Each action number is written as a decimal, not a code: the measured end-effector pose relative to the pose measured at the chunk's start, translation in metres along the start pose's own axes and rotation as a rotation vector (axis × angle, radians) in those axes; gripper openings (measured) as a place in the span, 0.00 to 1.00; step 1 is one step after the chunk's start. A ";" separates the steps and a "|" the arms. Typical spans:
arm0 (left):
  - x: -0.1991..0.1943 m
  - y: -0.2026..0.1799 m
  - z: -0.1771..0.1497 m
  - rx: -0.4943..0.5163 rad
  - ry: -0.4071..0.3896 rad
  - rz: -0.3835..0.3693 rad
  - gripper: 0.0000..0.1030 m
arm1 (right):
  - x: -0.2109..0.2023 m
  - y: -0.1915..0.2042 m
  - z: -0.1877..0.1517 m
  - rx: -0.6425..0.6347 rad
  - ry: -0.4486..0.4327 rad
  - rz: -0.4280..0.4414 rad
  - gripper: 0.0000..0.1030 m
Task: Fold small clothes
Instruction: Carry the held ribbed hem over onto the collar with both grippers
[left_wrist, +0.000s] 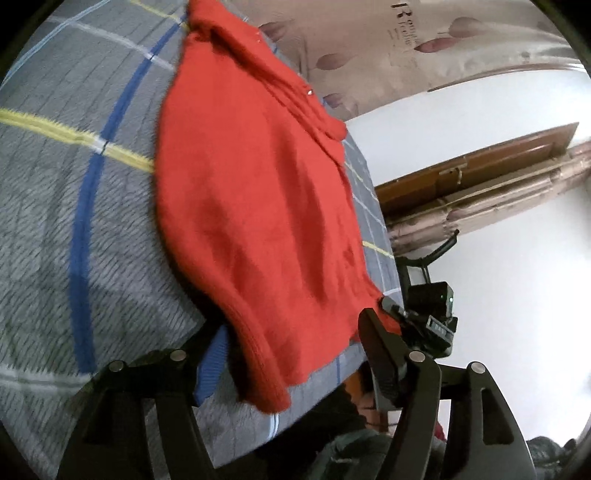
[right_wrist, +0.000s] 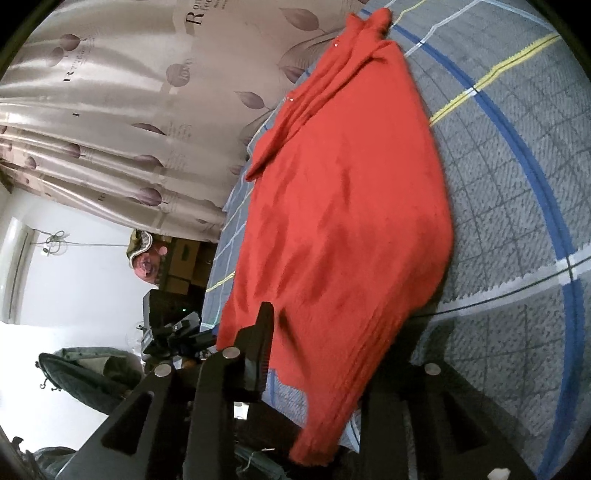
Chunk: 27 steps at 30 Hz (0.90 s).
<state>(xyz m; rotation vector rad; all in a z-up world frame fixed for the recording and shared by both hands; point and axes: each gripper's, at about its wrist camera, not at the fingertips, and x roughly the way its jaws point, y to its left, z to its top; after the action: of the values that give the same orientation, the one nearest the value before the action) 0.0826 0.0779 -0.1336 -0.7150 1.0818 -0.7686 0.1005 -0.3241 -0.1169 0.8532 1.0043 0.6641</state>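
Observation:
A red knitted sweater (left_wrist: 258, 192) lies spread flat on a grey checked bed cover (left_wrist: 55, 221), collar at the far end and hem towards me. In the left wrist view my left gripper (left_wrist: 291, 339) stands open around one hem corner. Its right finger (left_wrist: 373, 332) is bare and the left one is partly hidden under the cloth. In the right wrist view the sweater (right_wrist: 343, 206) reaches down between the jaws of my right gripper (right_wrist: 336, 332). These stand a little apart, with the left finger (right_wrist: 264, 332) beside the hem and the other under the cloth.
The bed's edge runs close beside the sweater, with a patterned curtain (right_wrist: 129, 110) and white wall beyond. A strip of blue ribbed fabric (left_wrist: 212, 365) shows under the hem. The other gripper (left_wrist: 432, 310) hangs off the bed edge. Cardboard boxes (right_wrist: 184, 266) stand by the curtain.

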 end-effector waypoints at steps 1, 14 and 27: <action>0.001 0.000 0.000 0.004 -0.009 0.001 0.67 | 0.001 0.000 0.000 -0.002 0.002 0.001 0.25; 0.013 -0.004 -0.015 0.057 -0.032 0.114 0.10 | -0.004 -0.007 -0.005 0.002 -0.015 0.049 0.19; -0.023 -0.021 0.003 0.080 -0.233 0.033 0.07 | -0.025 0.040 0.013 -0.100 -0.076 0.110 0.07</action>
<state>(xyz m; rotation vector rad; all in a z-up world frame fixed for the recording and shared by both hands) 0.0754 0.0854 -0.1039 -0.6985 0.8458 -0.6778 0.0985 -0.3280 -0.0683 0.8442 0.8536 0.7636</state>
